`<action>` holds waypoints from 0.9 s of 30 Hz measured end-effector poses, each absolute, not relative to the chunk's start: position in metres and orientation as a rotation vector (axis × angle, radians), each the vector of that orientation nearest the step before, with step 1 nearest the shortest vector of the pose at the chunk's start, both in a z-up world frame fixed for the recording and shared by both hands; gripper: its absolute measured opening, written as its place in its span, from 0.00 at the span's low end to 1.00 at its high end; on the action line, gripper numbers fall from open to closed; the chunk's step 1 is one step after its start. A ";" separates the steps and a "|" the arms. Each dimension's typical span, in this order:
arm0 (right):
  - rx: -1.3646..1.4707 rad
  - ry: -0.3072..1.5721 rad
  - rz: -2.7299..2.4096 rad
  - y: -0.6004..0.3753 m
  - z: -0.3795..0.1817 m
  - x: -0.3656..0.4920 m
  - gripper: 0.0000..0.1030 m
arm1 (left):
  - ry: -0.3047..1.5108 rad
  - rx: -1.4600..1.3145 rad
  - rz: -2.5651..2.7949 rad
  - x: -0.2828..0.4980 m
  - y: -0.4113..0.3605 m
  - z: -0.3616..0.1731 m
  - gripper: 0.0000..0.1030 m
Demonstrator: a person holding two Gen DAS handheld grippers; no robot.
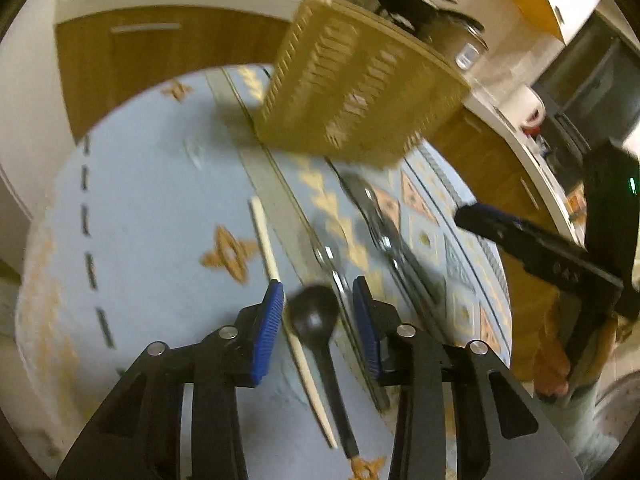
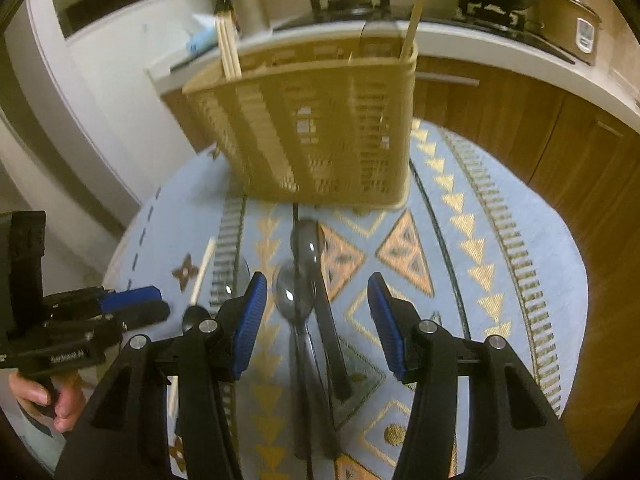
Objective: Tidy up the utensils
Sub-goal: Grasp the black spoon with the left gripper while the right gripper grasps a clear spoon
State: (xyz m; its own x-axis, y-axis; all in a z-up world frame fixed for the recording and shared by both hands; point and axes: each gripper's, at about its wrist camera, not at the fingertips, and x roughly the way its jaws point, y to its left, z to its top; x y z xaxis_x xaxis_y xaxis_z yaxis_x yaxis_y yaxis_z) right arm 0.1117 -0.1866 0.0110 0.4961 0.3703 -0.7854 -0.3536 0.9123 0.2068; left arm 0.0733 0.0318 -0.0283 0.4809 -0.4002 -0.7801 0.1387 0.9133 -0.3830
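Blue patterned tablecloth [image 2: 500, 280]; tan slotted utensil basket [image 2: 320, 128] far centre, chopsticks [image 2: 230, 50] inside. Left gripper [image 1: 318, 304] released over black spoon [image 1: 316, 320]. Right gripper [image 2: 318, 300] released over metal spoons [image 2: 296, 296]. Labels unreadable.

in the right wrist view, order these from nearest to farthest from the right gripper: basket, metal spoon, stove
1. Metal spoon: lies on the tablecloth between the open fingers of the right gripper.
2. Basket: stands farther ahead on the table.
3. Stove: on the counter behind the basket.
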 end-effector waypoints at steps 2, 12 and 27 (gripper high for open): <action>0.002 0.984 0.447 -0.184 0.005 0.113 0.47 | 1.050 -0.258 -0.352 0.069 0.025 -0.032 0.33; -0.032 1.040 0.442 -0.180 -0.013 0.118 0.47 | 1.146 -0.164 -0.344 0.057 -0.001 -0.054 0.25; -0.070 1.168 0.446 -0.181 -0.038 0.139 0.32 | 1.109 -0.035 -0.247 0.063 -0.023 -0.061 0.11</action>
State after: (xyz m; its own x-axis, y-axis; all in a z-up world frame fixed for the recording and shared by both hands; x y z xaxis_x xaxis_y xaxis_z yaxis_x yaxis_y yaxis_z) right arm 0.1387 -0.1808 -0.0385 0.3151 0.3022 -0.8996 -0.3735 0.9110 0.1752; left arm 0.0628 -0.0227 -0.0610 0.4211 -0.2142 -0.8814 0.1795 0.9722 -0.1505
